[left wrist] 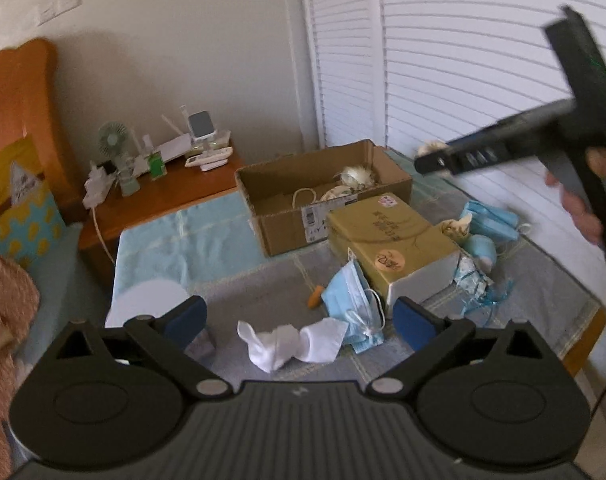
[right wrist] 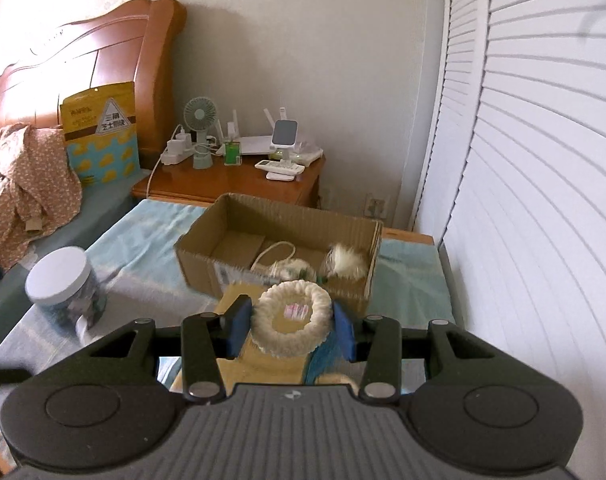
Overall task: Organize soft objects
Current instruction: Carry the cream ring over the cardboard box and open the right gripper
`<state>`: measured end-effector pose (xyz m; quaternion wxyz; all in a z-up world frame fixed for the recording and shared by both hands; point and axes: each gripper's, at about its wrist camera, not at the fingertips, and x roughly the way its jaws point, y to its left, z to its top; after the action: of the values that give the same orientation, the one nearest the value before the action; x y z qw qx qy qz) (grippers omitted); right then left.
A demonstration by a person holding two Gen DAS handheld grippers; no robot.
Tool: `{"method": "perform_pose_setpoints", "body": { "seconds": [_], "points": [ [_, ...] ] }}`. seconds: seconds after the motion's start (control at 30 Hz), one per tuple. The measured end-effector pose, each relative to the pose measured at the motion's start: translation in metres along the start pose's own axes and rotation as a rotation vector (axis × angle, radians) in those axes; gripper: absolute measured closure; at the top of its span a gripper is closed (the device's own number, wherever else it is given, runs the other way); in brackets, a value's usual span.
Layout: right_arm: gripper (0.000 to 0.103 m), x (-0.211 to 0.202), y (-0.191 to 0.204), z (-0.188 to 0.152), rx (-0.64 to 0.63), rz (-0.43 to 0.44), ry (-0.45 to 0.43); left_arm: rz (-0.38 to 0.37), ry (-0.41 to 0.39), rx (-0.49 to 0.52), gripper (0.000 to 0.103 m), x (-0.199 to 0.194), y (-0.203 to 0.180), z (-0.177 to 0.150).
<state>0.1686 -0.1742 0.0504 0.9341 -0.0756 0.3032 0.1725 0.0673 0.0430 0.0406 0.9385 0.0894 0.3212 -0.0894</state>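
My right gripper is shut on a cream fluffy ring and holds it in the air just short of the open cardboard box, which holds a white fluffy ball and other soft items. My left gripper is open and empty, low over the table. Between its fingers lie a white sock and blue face masks. The right gripper also shows in the left wrist view, up at the right with a bit of cream fluff at its tip, beyond the box.
A closed yellow box sits in front of the cardboard box, with more masks and blue soft items to its right. A white-lidded jar stands at the left. A wooden nightstand with a fan and gadgets, a bed and louvred doors surround the table.
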Motion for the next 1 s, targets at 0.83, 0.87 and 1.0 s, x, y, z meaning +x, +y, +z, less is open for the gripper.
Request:
{"method": "perform_pose_setpoints", "body": {
  "seconds": [0.83,0.87,1.0],
  "points": [
    [0.000,0.074,-0.009,0.043,-0.047,-0.039,0.029,0.099,0.076,-0.031,0.004,0.035,0.019,-0.036],
    [0.000,0.070,-0.008,0.042,-0.047,-0.037,0.027,0.097,0.075,-0.034,0.004,0.034,0.019,-0.037],
    [0.000,0.052,-0.006,0.031,-0.044,-0.025,0.027,0.091,0.071,-0.037,0.004,0.029,0.017,-0.038]
  ]
}}
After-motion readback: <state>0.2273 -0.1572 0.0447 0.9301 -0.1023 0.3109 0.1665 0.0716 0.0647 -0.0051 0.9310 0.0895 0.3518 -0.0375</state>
